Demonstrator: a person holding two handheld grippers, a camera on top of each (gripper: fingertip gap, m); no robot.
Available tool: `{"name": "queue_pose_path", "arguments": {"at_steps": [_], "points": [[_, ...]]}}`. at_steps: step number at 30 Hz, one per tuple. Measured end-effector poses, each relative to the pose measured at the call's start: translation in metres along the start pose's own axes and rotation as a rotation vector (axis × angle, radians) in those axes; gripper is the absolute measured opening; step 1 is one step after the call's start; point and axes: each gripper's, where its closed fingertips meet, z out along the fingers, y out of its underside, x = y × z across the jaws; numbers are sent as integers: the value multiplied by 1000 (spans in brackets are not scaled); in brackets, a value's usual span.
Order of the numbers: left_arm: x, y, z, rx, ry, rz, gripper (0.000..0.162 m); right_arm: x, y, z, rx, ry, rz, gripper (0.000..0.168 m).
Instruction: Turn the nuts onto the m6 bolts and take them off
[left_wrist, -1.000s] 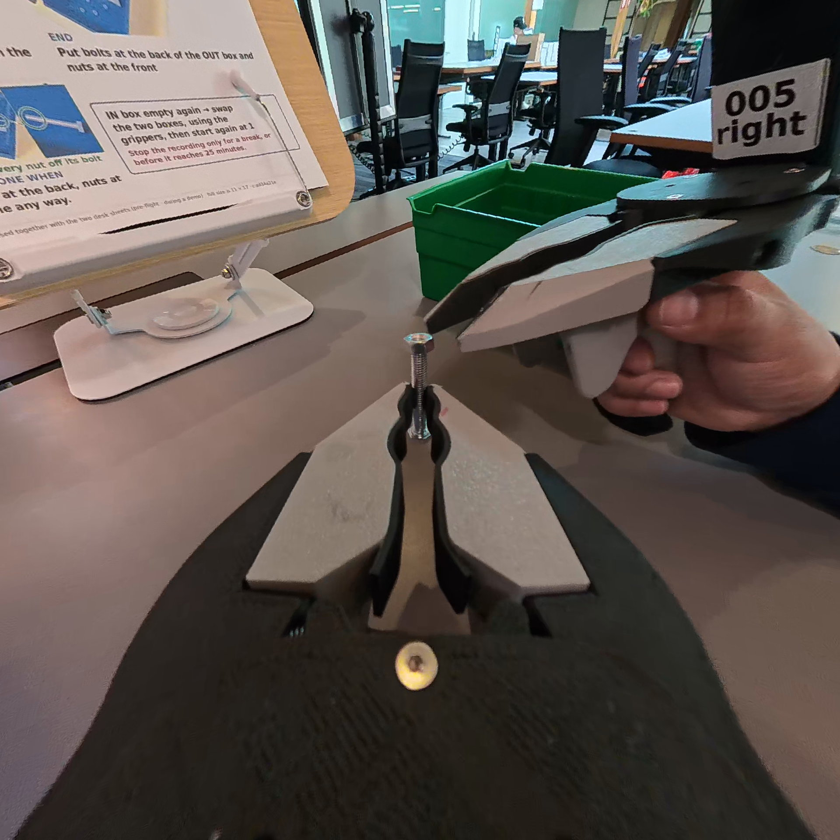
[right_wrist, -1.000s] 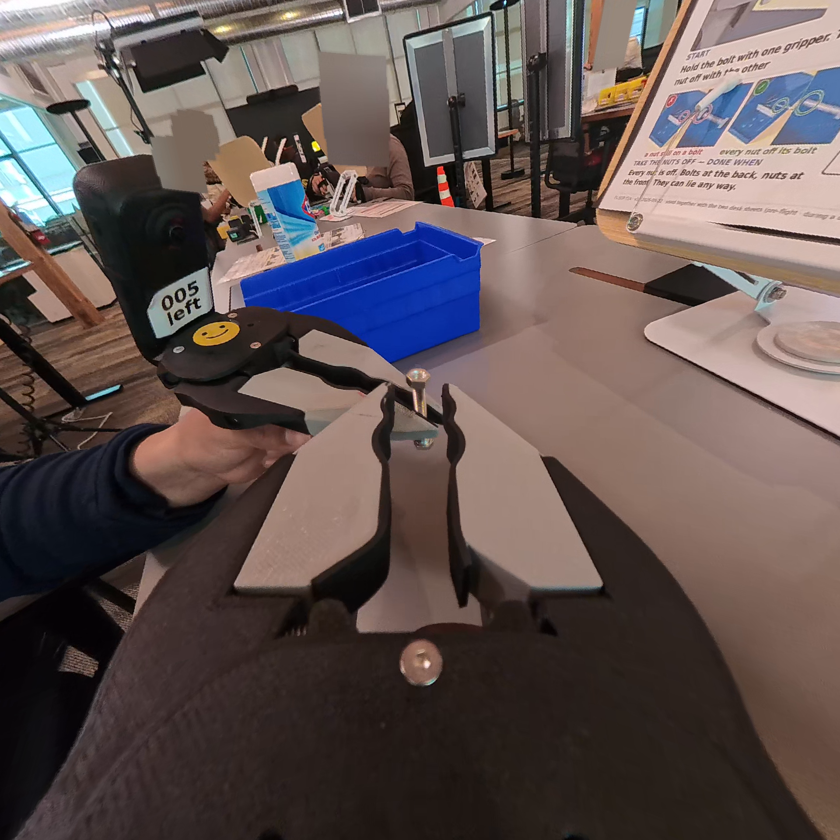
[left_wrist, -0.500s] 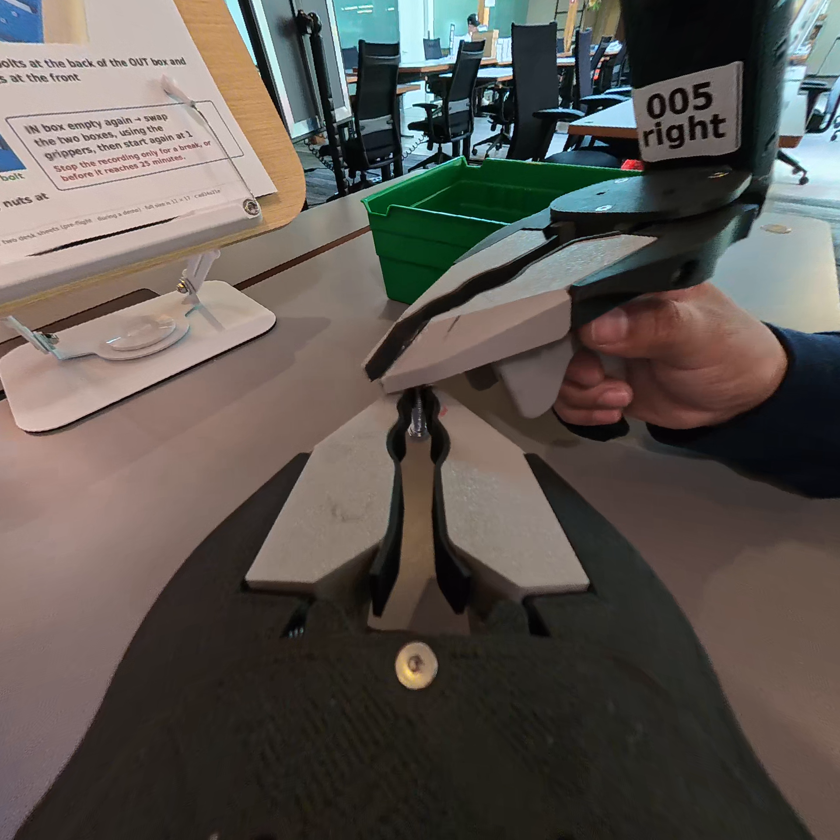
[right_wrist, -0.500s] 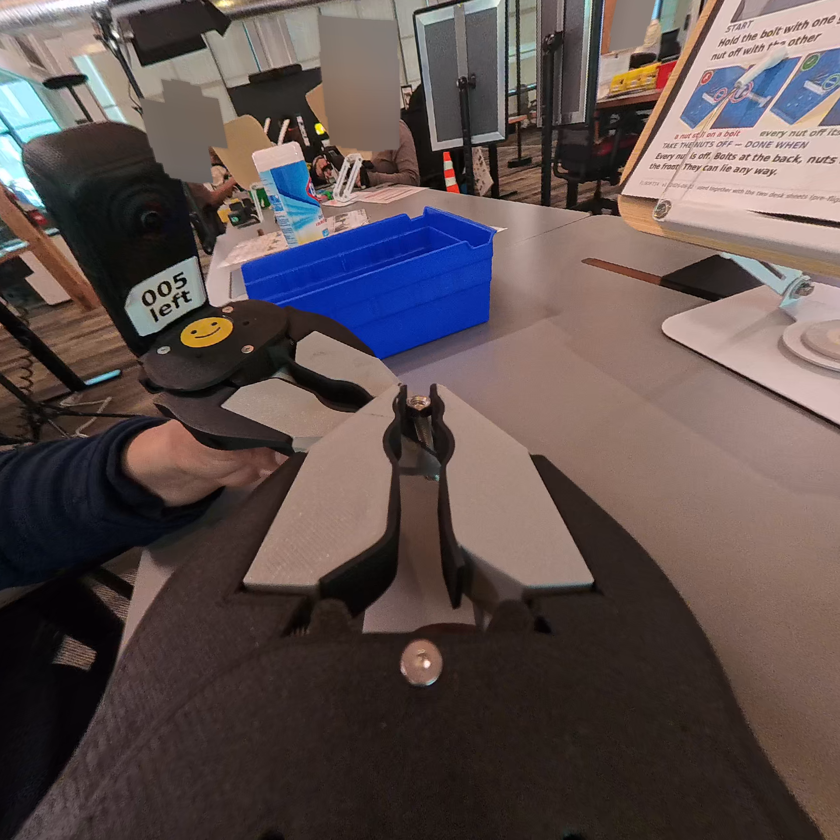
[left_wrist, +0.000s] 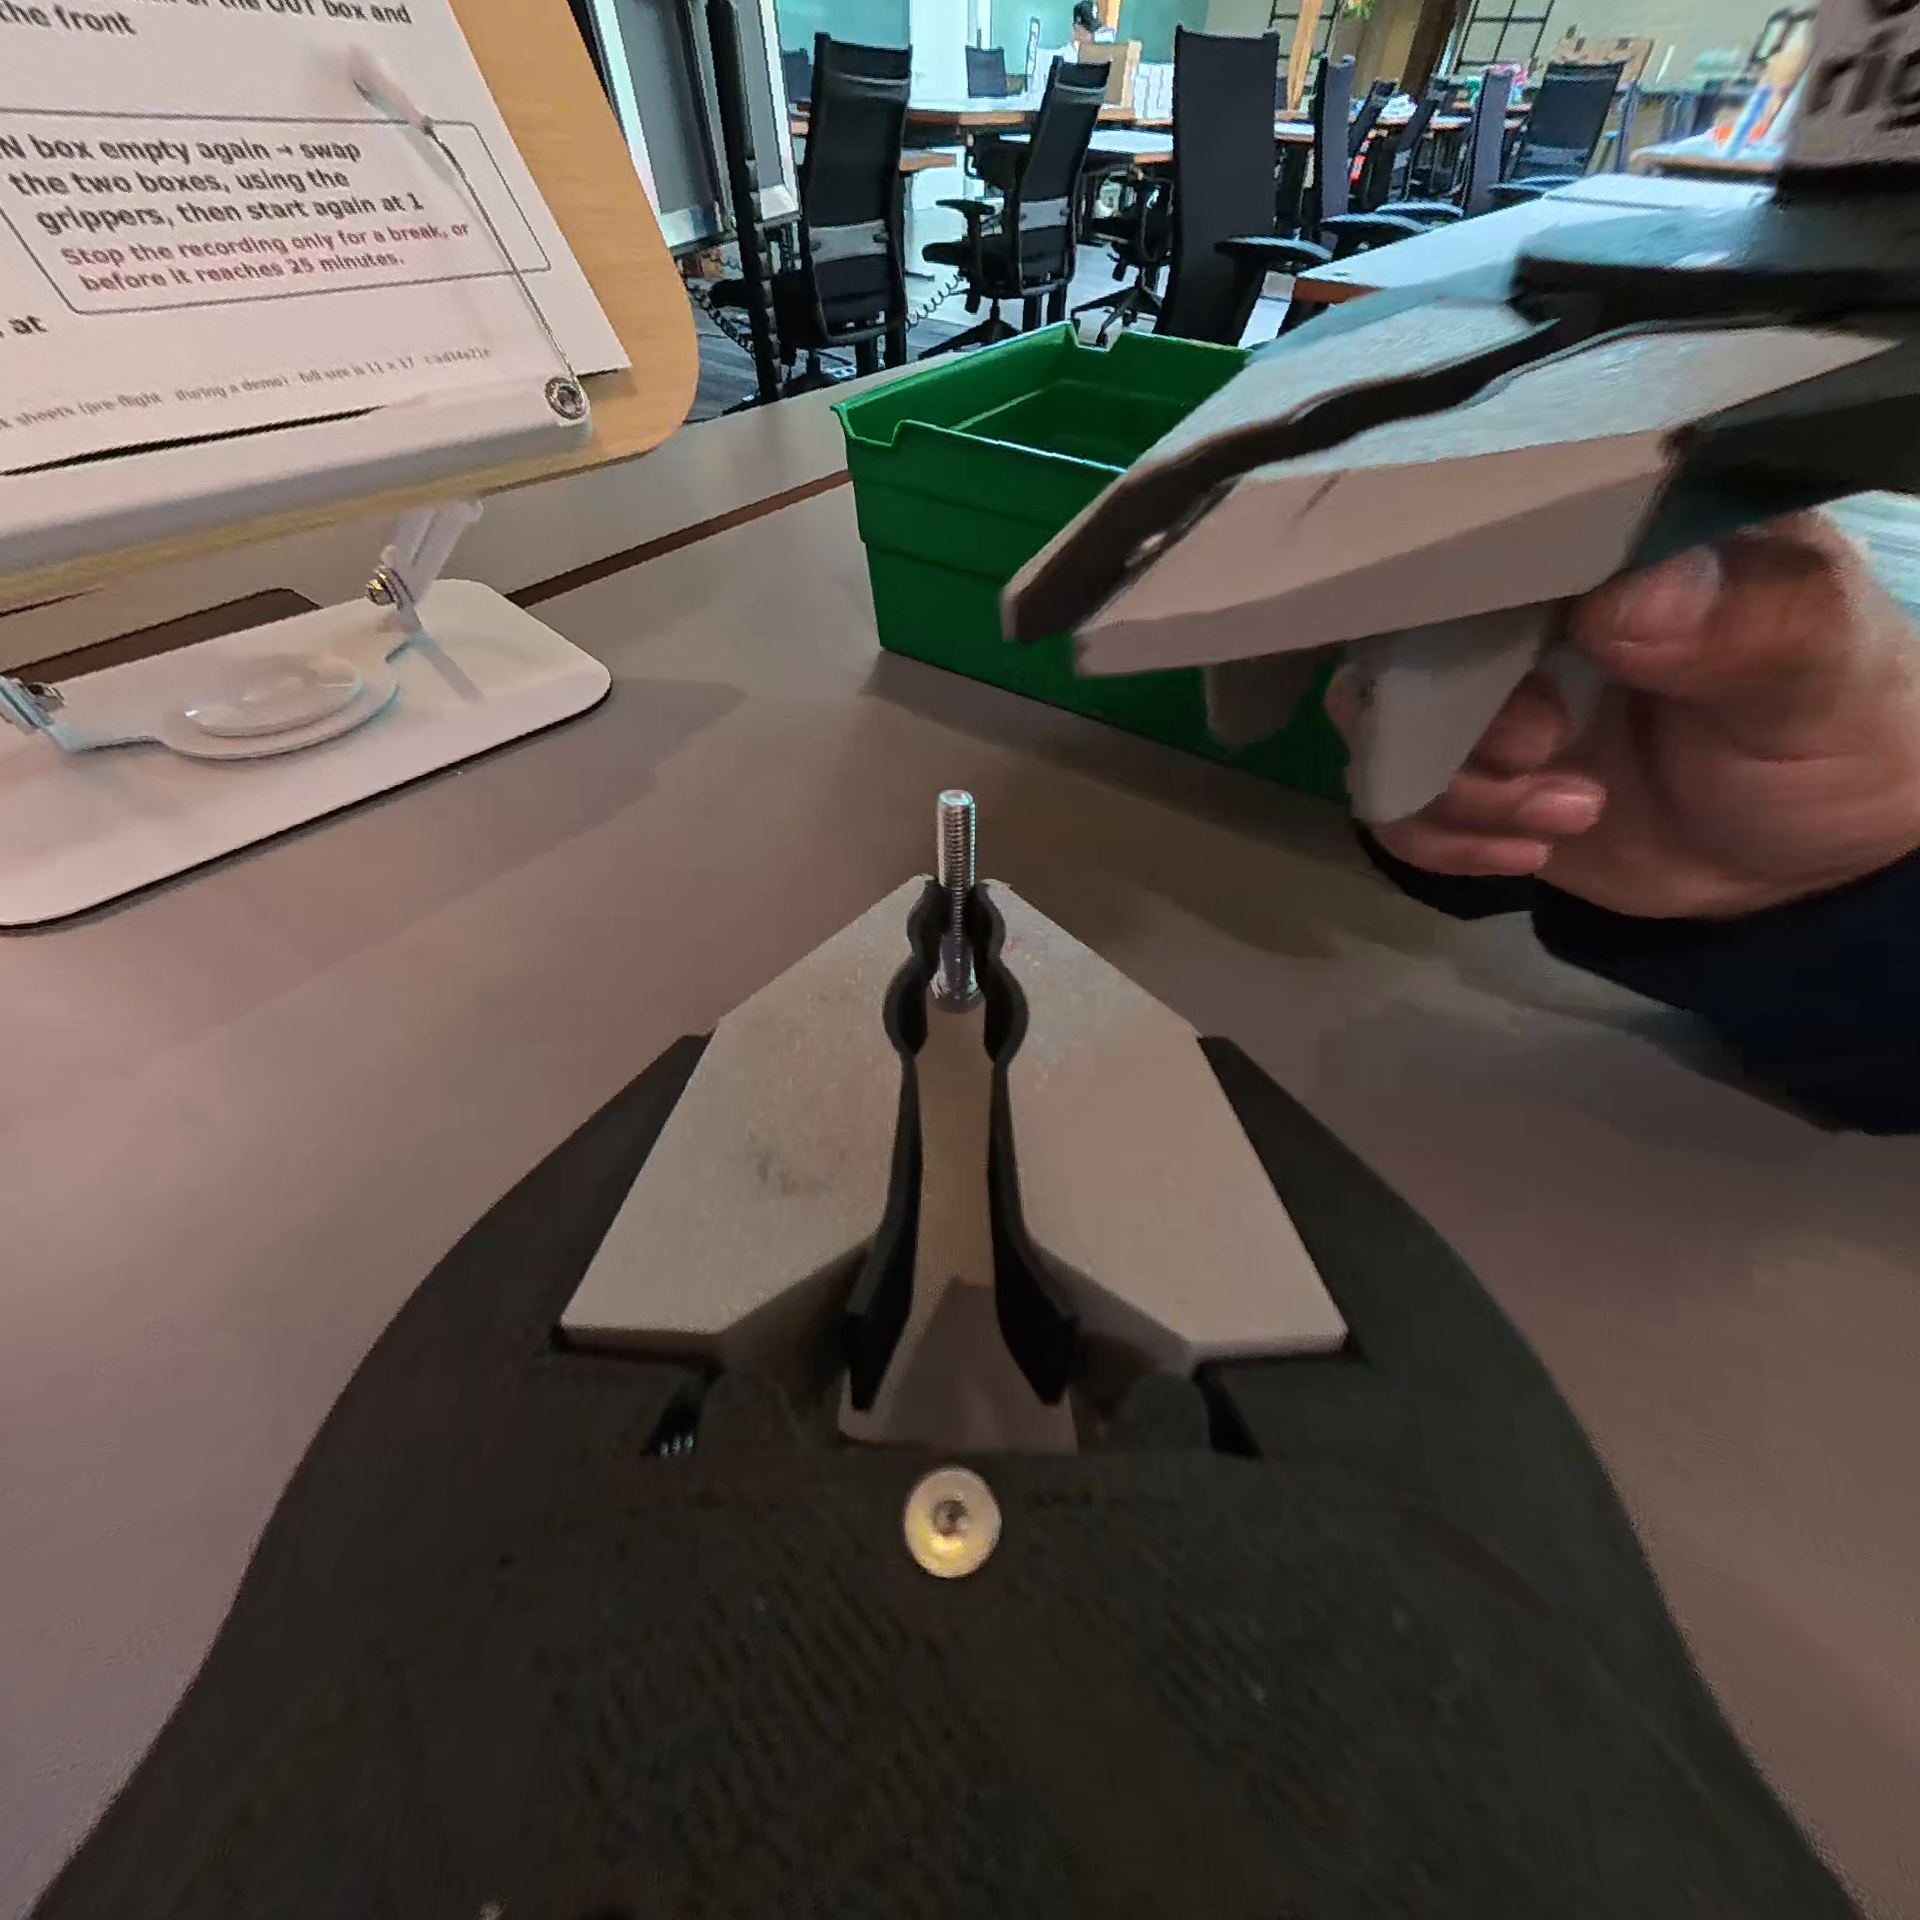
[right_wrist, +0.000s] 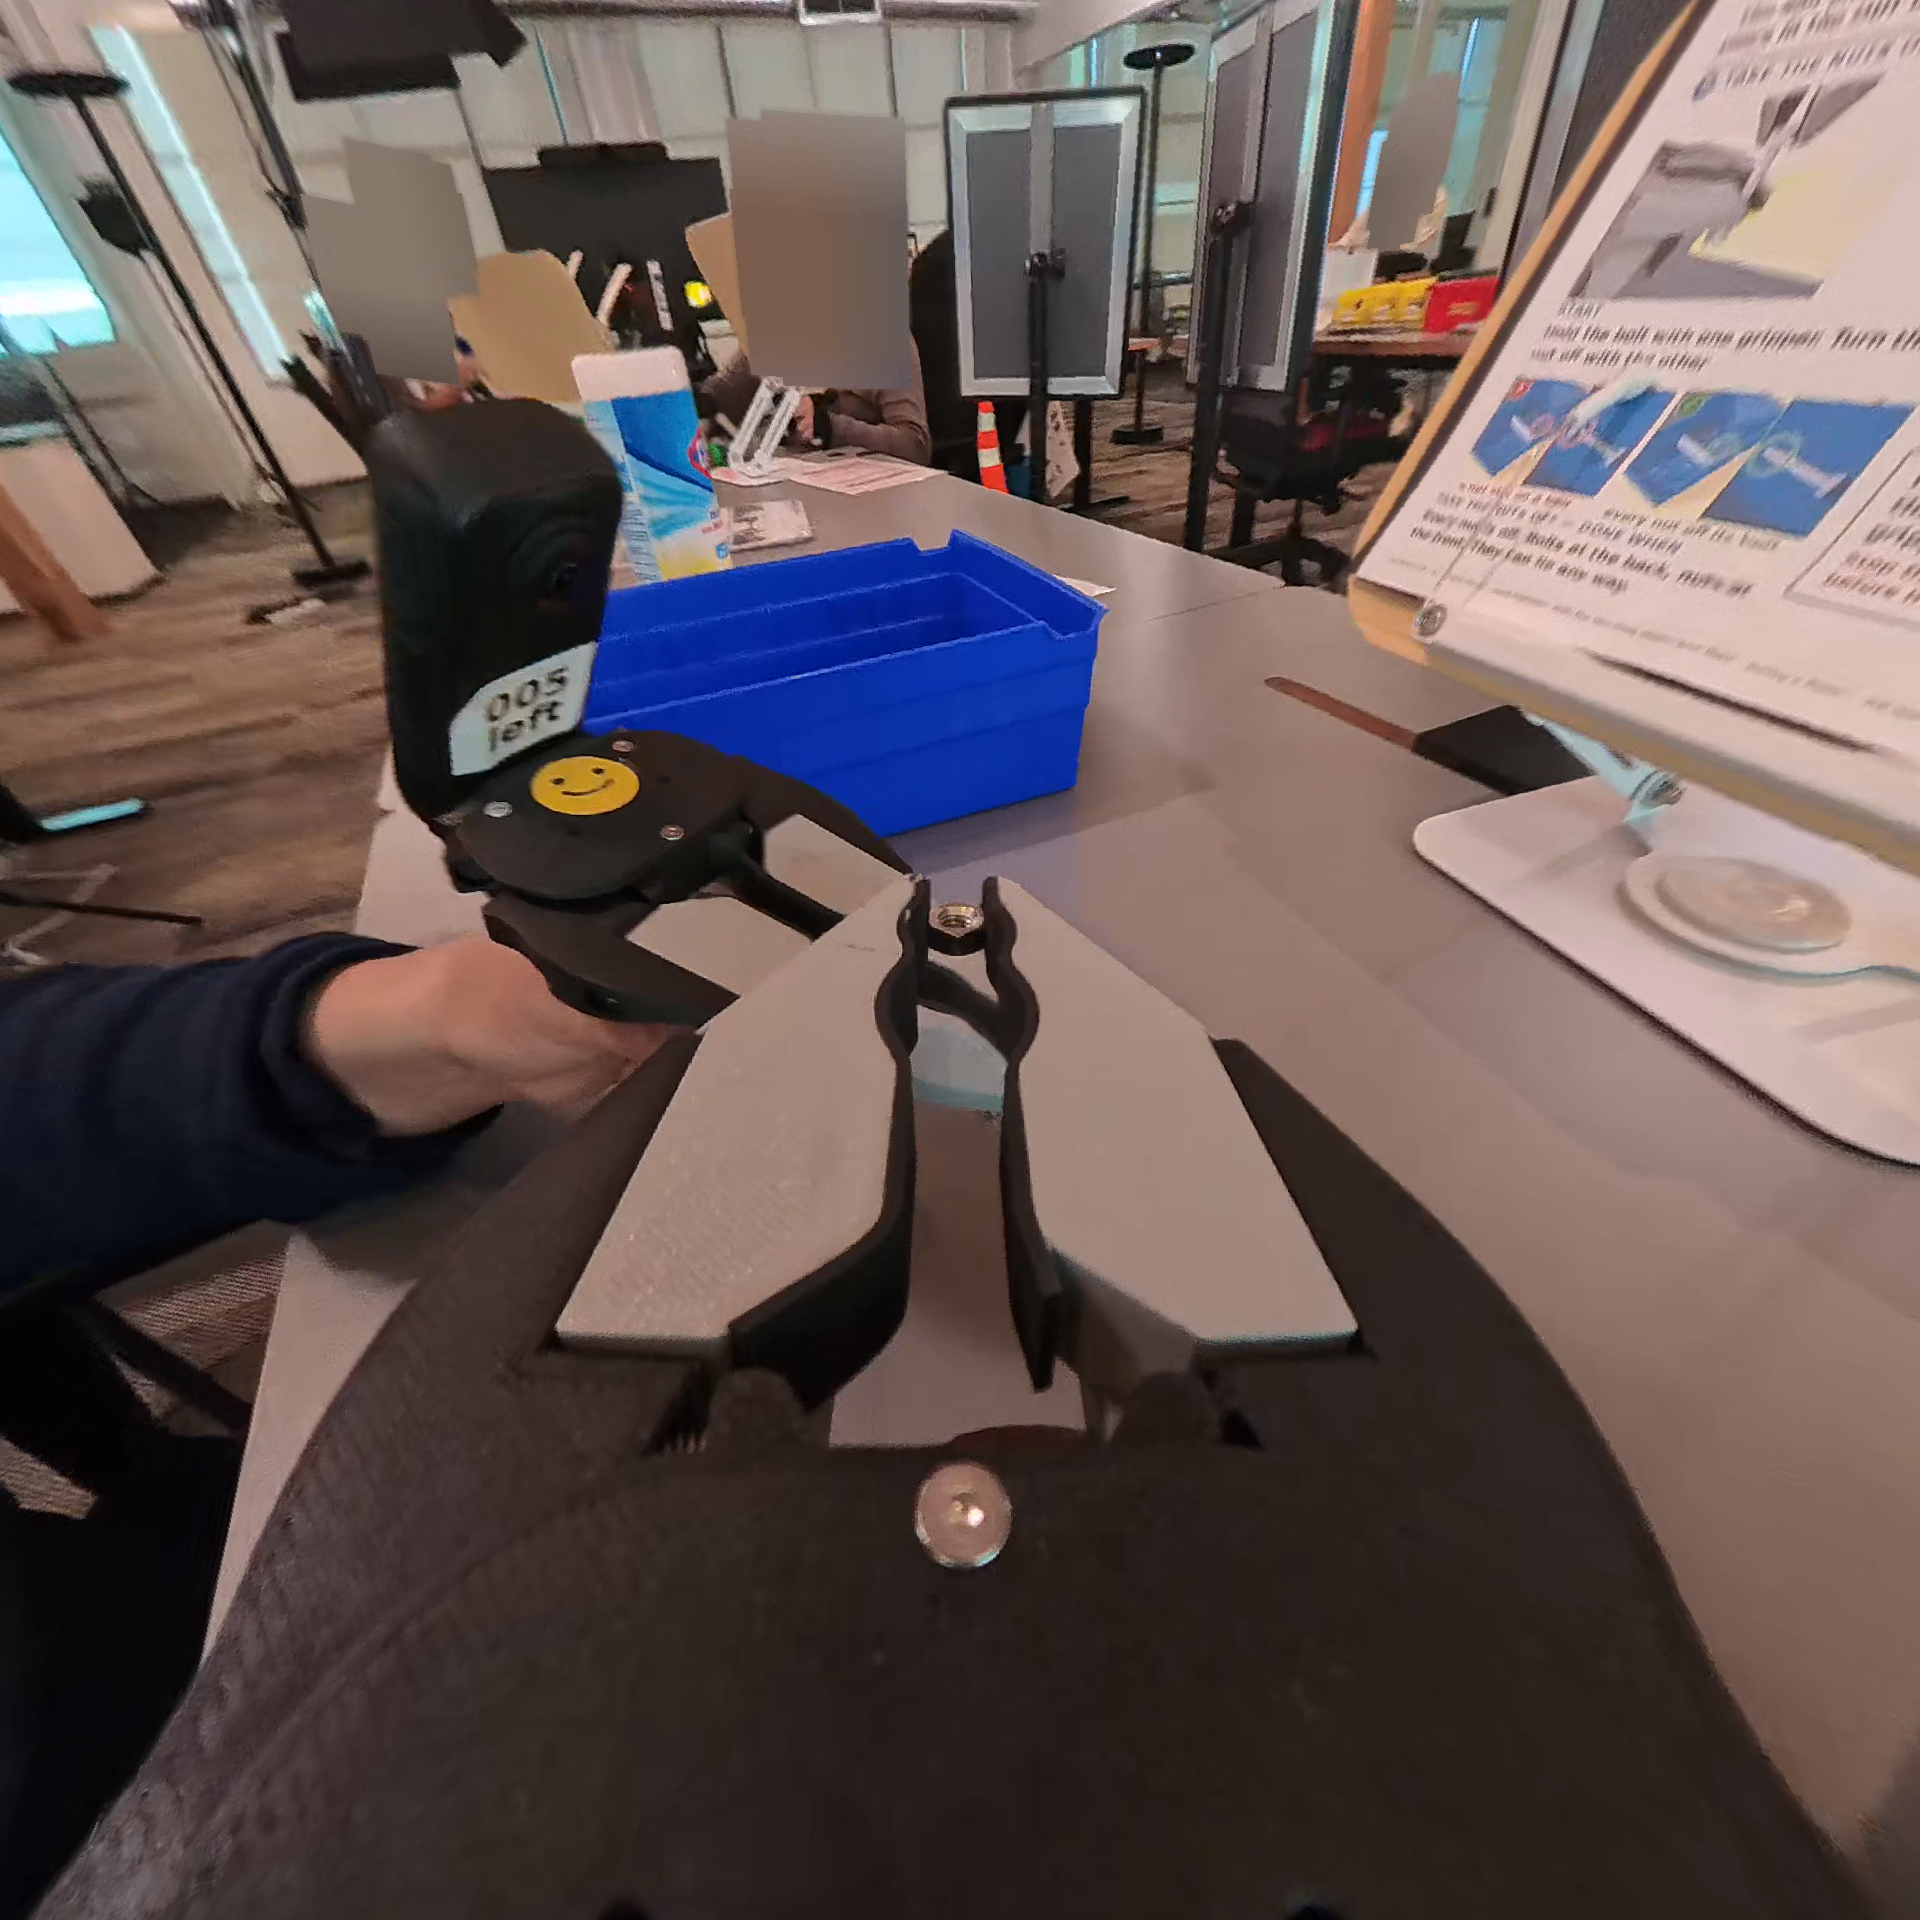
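My left gripper (left_wrist: 954, 896) is shut on a silver M6 bolt (left_wrist: 954, 831). The bolt stands upright with its head low between the jaws and its bare threaded end pointing up. My right gripper (right_wrist: 952, 891) is shut on a small silver nut (right_wrist: 956, 920) held at its fingertips, with the hole facing the camera. In the left wrist view the right gripper (left_wrist: 1049, 621) hangs above and to the right of the bolt, clear of it. The left gripper's body (right_wrist: 582, 821) shows at the left of the right wrist view, with its tips hidden behind my right fingers.
A green bin (left_wrist: 966, 499) stands on the grey table behind the bolt, under the right gripper. A blue bin (right_wrist: 883, 717) stands behind the left gripper. An instruction board on a white stand (left_wrist: 260, 686) is at the left, and it also shows in the right wrist view (right_wrist: 1662, 935). Office chairs and desks lie beyond. Spacing between my two grippers at the tips: around 6 cm.
The right gripper came down over the top of the bolt, closed on the nut there, and has moved up and to the right with it. The bolt's end is now bare.
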Motion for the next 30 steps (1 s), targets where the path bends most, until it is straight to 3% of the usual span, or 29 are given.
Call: {"name": "queue_pose_path", "arguments": {"at_steps": [4,9,11,15,19,23,27,30], "points": [[4,6,4,-25,11,2,3,-22,-31,-39,15,86,-148,6],[15,7,7,-35,36,31,3,47,-42,-140,-124,445,-186,6],[16,7,7,-35,42,30,3,86,-19,-181,-237,553,-108,7],[15,7,7,-33,38,27,3,136,64,-234,-527,656,90,7],[15,5,7,-15,49,16,3,138,94,-243,-578,646,186,22],[17,7,9,-21,54,20,3,127,58,-242,-446,671,144,22],[29,2,10,12,103,33,3,59,9,-188,-282,474,20,18],[39,-10,5,84,151,48,3,14,14,-134,-298,313,-10,22]]}}
